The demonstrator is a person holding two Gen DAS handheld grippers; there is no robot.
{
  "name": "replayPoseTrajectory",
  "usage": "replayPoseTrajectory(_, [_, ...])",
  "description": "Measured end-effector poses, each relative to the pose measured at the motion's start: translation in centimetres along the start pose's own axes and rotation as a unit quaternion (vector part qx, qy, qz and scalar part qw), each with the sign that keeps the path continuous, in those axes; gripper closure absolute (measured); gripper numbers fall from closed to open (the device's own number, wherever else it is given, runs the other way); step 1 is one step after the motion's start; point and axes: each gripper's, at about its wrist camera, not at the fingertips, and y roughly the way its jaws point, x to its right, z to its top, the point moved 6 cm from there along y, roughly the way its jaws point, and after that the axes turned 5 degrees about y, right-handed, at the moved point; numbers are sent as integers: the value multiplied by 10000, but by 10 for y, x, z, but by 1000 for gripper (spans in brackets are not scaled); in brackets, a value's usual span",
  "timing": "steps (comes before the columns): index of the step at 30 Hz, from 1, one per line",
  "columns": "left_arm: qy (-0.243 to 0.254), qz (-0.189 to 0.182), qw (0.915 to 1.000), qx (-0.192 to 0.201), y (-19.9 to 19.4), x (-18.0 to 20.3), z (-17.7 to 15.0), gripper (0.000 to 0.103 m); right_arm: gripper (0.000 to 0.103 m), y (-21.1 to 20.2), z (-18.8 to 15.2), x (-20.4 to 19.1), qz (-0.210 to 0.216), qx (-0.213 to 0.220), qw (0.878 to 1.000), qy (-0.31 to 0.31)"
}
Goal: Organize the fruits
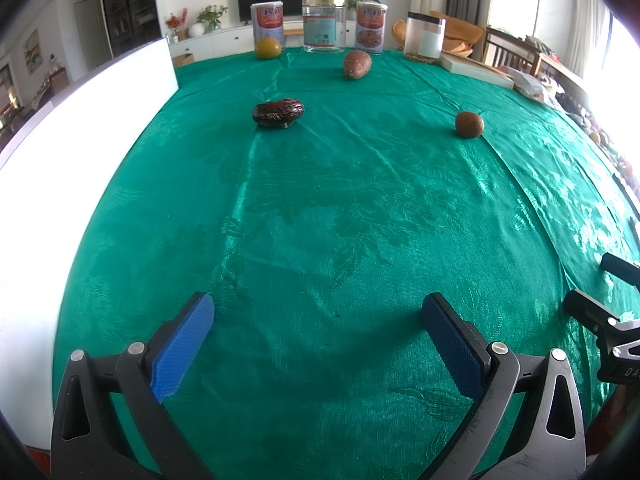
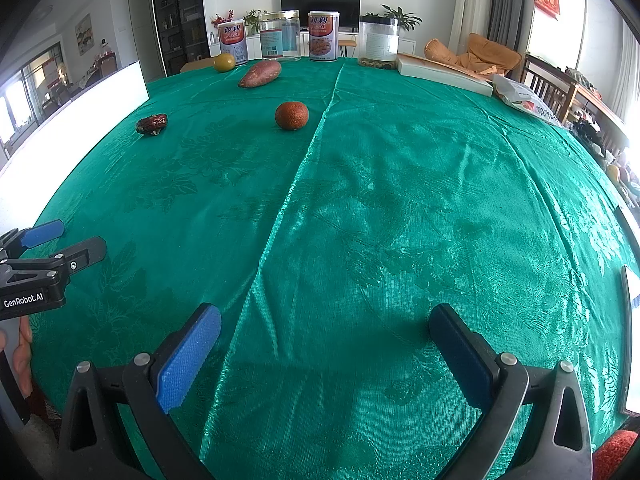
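Nothing in the task looks done yet, judging from how things lie: four pieces of produce sit scattered and well apart on the green tablecloth (image 1: 320, 220), none grouped and none in any container. The yellow round fruit (image 1: 268, 48) rests at the far edge just in front of a printed tin (image 1: 267, 24), the sweet potato (image 1: 357, 64) lies a little nearer, below the clear jar (image 1: 323, 24), the wrinkled dark red fruit (image 1: 278, 112) sits toward the left middle of the cloth, and the brown-orange round fruit (image 1: 469, 124) lies off to the right. The left gripper (image 1: 318, 320) hovers low over the near part of the cloth with its blue-padded fingers spread wide and nothing between them; the right gripper (image 2: 324, 328) is likewise wide apart and empty, beside it and equally far from the fruit. A hand (image 2: 22, 356) is visible at the left gripper's handle in the right wrist view. All the gathering appears left to do, and no bowl or tray for the fruit is visible, so the destination cannot be told.
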Motion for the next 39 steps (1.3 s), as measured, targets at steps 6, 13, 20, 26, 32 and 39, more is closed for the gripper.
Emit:
replayPoseTrajectory(6, [-2,1,10000,2,0,0,0,0,0,0,0,0,0,1,10000,-2])
replayPoseTrajectory(13, [-5,2,10000,4,0,0,0,0,0,0,0,0,0,3,10000,-3])
replayPoseTrajectory(20, [-8,3,10000,7,0,0,0,0,0,0,-1,0,-3,12,10000,-1])
replayPoseTrajectory(26, [-11,3,10000,10,0,-1,0,0,0,0,0,-1,-3,21,10000,-3])
replayPoseTrajectory(32, [-17,5,10000,11,0,-1,-1,0,0,0,0,-2,-3,8,10000,-6])
replayPoseTrajectory(39, [-67,-237,9976,-654,4,-2,13,2,0,-6,6,18,505,-291,9978,325])
